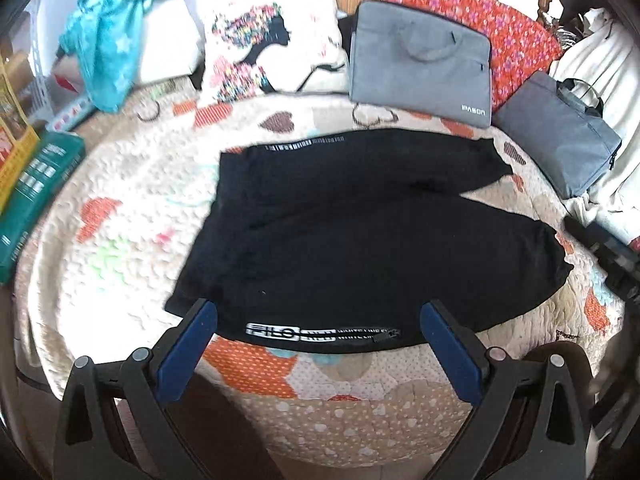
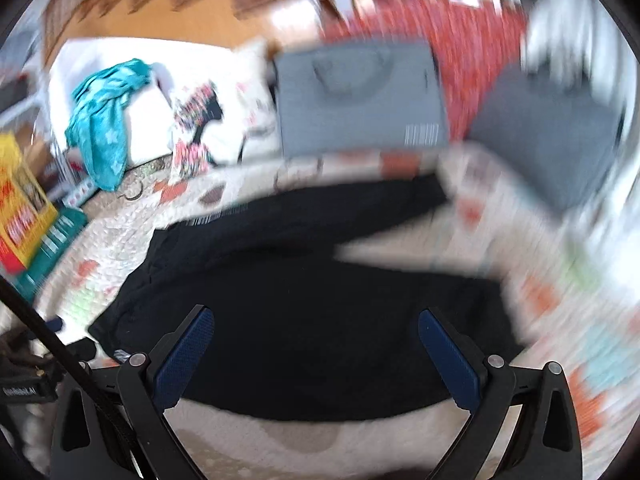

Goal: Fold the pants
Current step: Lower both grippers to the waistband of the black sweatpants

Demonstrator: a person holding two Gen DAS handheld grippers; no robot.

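Observation:
Black pants [image 1: 352, 232] lie spread flat on a patterned quilt [image 1: 132, 208], waist to the left, both legs pointing right, a white-lettered zip pocket at the near edge. My left gripper [image 1: 320, 312] is open and empty, hovering over the near edge of the pants. In the blurred right wrist view the same pants [image 2: 312, 320] fill the middle. My right gripper [image 2: 316, 320] is open and empty above them. The other gripper shows at the right edge of the left wrist view [image 1: 616, 256].
Two grey laptop bags [image 1: 420, 64] [image 1: 560, 136] lean at the back right against a red floral cushion [image 1: 516, 36]. A printed pillow [image 1: 264, 48] and a teal cloth [image 1: 112, 40] lie at the back left. A green box [image 1: 36, 192] and yellow box sit at the left edge.

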